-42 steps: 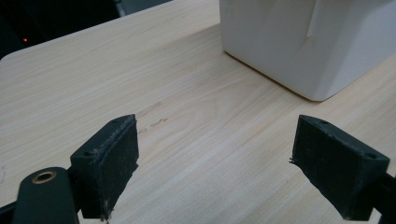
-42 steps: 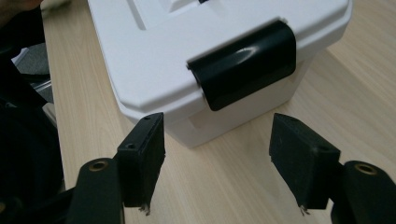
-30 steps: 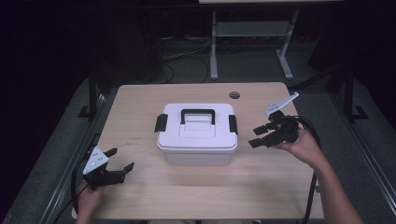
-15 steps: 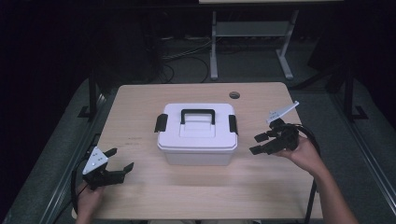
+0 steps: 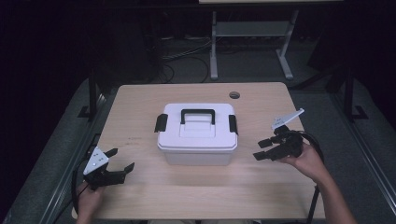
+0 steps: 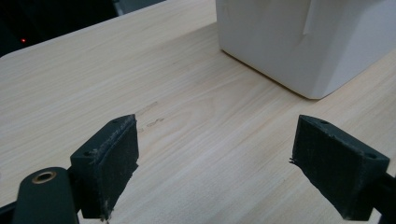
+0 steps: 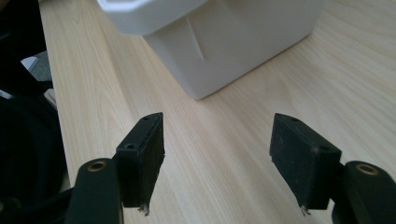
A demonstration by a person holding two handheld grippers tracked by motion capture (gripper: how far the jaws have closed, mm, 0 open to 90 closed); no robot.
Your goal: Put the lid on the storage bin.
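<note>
The right gripper (image 5: pixel 262 149) had dropped lower beside the white storage box (image 5: pixel 197 135). Its jaws stood apart, empty. The left gripper (image 5: pixel 119 159) gaped too, touching nothing.

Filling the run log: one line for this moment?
box: centre of table, latches on | left gripper: open, empty, front-left | right gripper: open, empty, beside box's right end

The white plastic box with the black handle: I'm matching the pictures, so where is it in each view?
High view: white plastic box at the table's centre.
Left gripper view: its lower corner at top right.
Right gripper view: its corner at top centre.
Shared landmark: the light wooden tabletop.
</note>
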